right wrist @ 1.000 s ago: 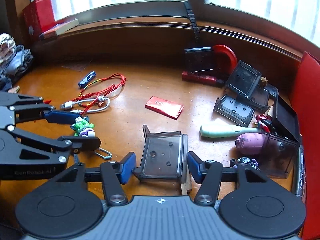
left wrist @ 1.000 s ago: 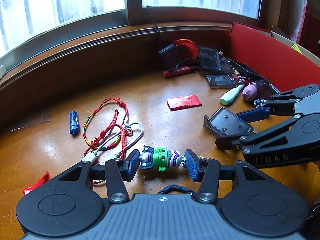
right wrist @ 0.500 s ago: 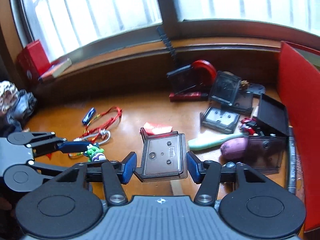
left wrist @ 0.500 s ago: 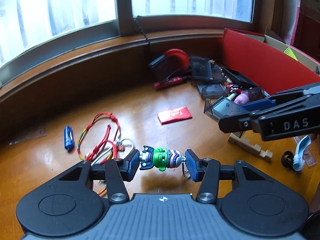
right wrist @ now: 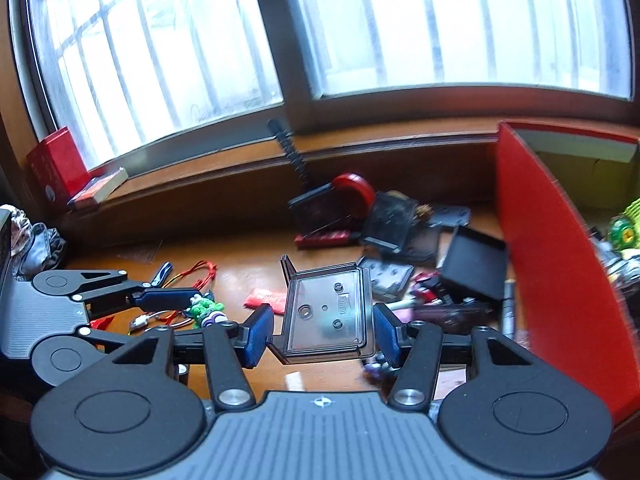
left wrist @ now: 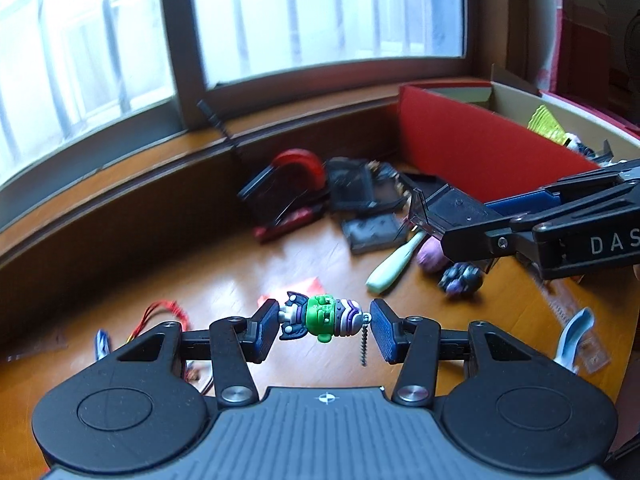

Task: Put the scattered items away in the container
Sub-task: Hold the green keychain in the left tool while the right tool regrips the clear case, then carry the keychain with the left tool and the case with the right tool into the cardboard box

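Observation:
My left gripper [left wrist: 324, 326] is shut on a green and purple toy figure keychain [left wrist: 322, 317], held sideways above the wooden table, its bead chain [left wrist: 364, 346] hanging. My right gripper [right wrist: 324, 330] is shut on a smoky clear plastic case [right wrist: 326, 312], lifted off the table. The right gripper with the case [left wrist: 448, 210] shows at the right of the left wrist view. The left gripper and figure [right wrist: 206, 312] show at the left of the right wrist view. The red-walled cardboard box [right wrist: 560, 264] stands at the right, with items inside.
On the table lie more dark plastic cases [left wrist: 372, 232], a red round object [left wrist: 298, 164], a mint green handle [left wrist: 394, 262], a purple lump [left wrist: 430, 258], a red packet [right wrist: 266, 300], red cords [right wrist: 200, 274], a blue clip [right wrist: 162, 272]. The window ledge runs behind.
Both grippers have risen from the table with their loads and moved toward the red box. The figure and the case are now in the air.

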`<state>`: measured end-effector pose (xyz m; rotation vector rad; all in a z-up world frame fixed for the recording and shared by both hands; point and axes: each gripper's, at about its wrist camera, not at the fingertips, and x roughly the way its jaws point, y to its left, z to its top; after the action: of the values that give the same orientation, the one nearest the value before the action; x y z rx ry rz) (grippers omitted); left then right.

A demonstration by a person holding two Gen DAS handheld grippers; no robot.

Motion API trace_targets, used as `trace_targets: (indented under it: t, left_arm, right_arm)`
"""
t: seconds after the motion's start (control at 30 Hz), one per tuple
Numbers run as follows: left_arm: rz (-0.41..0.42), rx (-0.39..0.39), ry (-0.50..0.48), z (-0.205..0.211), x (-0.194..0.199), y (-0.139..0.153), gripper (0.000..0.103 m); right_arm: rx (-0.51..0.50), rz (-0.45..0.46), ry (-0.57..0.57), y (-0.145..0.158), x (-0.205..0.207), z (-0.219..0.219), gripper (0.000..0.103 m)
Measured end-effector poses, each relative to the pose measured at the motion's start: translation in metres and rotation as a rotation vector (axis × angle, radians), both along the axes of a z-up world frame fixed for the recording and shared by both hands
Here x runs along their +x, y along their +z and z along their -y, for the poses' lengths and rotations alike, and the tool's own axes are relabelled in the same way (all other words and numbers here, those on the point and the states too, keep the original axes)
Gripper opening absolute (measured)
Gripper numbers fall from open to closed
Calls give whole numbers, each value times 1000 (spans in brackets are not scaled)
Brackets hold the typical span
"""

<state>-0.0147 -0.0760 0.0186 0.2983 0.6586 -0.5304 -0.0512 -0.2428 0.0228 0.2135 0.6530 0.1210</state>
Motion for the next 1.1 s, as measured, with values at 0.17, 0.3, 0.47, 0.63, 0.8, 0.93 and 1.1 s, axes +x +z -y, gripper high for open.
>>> trace_targets:
  t: [0.17, 0.3, 0.47, 0.63, 0.8, 0.93, 1.1]
  left_arm:
    - [37, -6, -38, 28, 2, 12, 50]
    - [70, -5, -69, 53, 2, 22, 50]
    - [78, -35, -99, 84, 8, 35, 50]
    - [118, -48, -135, 119, 11, 46, 50]
    - [164, -41, -169, 154, 13, 57, 50]
    - [189, -35, -195, 183, 16, 67, 50]
    - [198, -26, -240, 219, 20, 71, 50]
  right_arm:
    - [11, 32, -37, 10, -10, 26, 57]
    - [16, 64, -63, 18, -18, 48, 57]
    - [8, 110, -84, 31, -30, 72, 57]
    - [-12, 150, -115, 42, -39, 101, 57]
    - [-16, 171, -159, 46, -47, 133, 57]
    - [-15, 188, -187, 48, -51, 159, 57]
    - [-7, 185, -236, 41, -59, 192, 57]
